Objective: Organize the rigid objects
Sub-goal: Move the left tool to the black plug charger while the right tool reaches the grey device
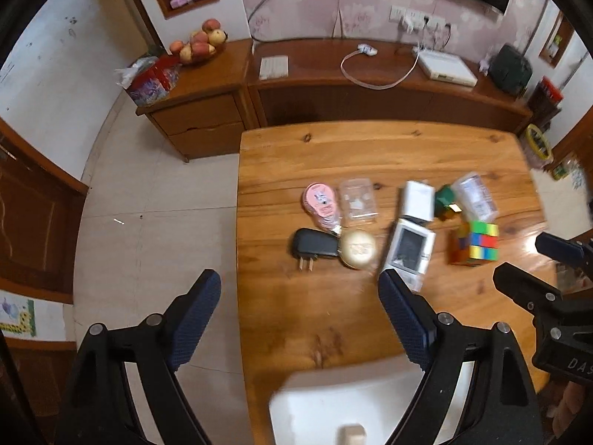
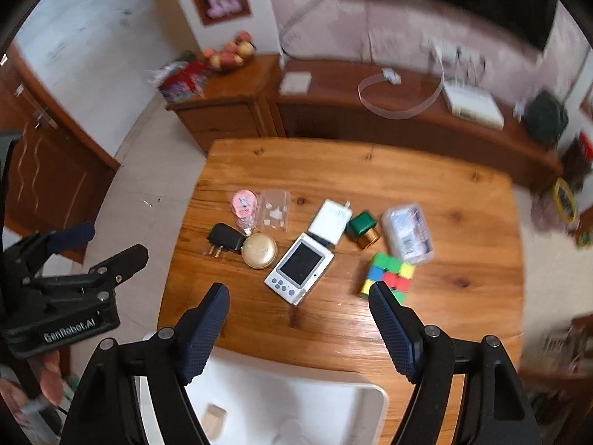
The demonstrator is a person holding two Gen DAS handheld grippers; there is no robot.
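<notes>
Several small objects lie in a row on the wooden table (image 2: 333, 170): a black plug adapter (image 2: 223, 240), a round gold tin (image 2: 259, 251), a pink pouch (image 2: 244, 204), a clear bag (image 2: 274, 210), a white box (image 2: 330, 220), a white handheld device (image 2: 299, 267), a green-capped bottle (image 2: 363, 228), a clear plastic case (image 2: 407, 233) and a colour cube (image 2: 389, 276). A white bin (image 2: 370, 400) at the table's near edge holds a small wooden block (image 2: 215, 421). My left gripper (image 1: 300, 315) and right gripper (image 2: 298, 326) are both open and empty, high above the near edge.
A wooden sideboard (image 1: 333, 74) runs behind the table with a fruit bowl (image 1: 200, 44), a white router (image 1: 446, 66) and cables. Tiled floor (image 1: 155, 222) lies left of the table. A wooden door (image 2: 44, 155) is at the far left.
</notes>
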